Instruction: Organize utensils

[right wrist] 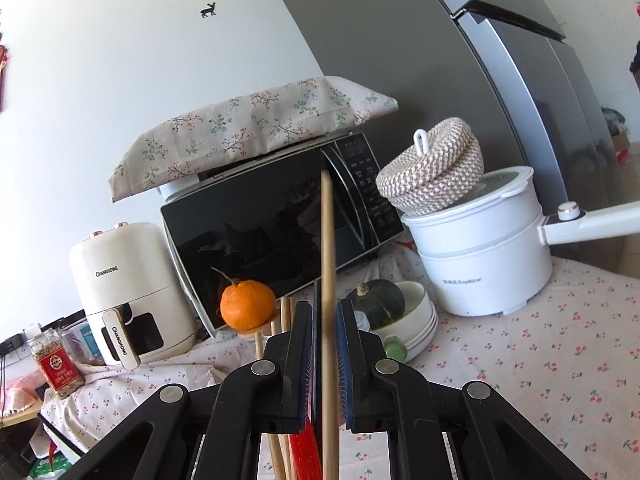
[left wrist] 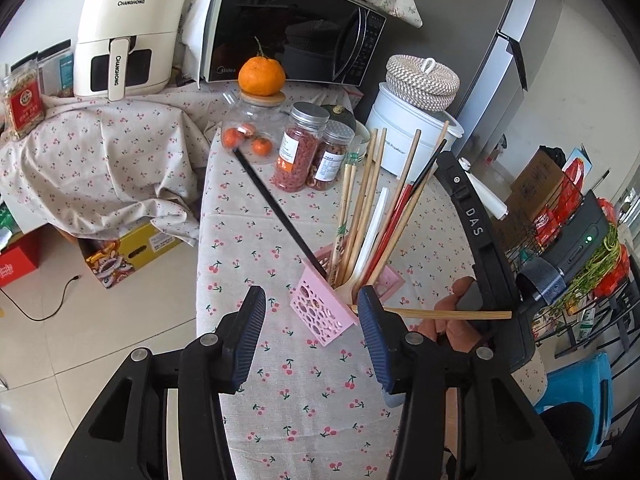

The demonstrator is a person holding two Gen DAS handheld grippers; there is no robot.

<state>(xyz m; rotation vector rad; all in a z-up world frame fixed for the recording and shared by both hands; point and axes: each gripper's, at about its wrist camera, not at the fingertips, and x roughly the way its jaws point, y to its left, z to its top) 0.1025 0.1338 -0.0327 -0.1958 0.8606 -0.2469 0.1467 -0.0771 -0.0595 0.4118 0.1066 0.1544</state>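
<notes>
A pink perforated utensil holder (left wrist: pixel 324 306) stands on the cherry-print tablecloth (left wrist: pixel 304 400), holding several wooden chopsticks (left wrist: pixel 370 184), a white spoon (left wrist: pixel 370 236), red sticks and a black chopstick (left wrist: pixel 276 212). My left gripper (left wrist: pixel 310 312) is open and empty, just in front of the holder. My right gripper (right wrist: pixel 324 312) is shut on a wooden chopstick (right wrist: pixel 328 248), which points up between its pads (right wrist: pixel 345 344). In the left wrist view that chopstick (left wrist: pixel 440 314) lies level, its tip near the holder's rim, behind the left gripper's right pad. More sticks show below the right gripper (right wrist: pixel 280 452).
At the table's back stand a microwave (left wrist: pixel 288 28), an air fryer (left wrist: pixel 128 36), a jar topped with an orange (left wrist: pixel 262 74), two spice jars (left wrist: pixel 302 148), a white pot (right wrist: pixel 480 256) with a woven basket (right wrist: pixel 434 172), a squash and stacked bowls (right wrist: pixel 412 320). A fridge (right wrist: pixel 460 60) stands right.
</notes>
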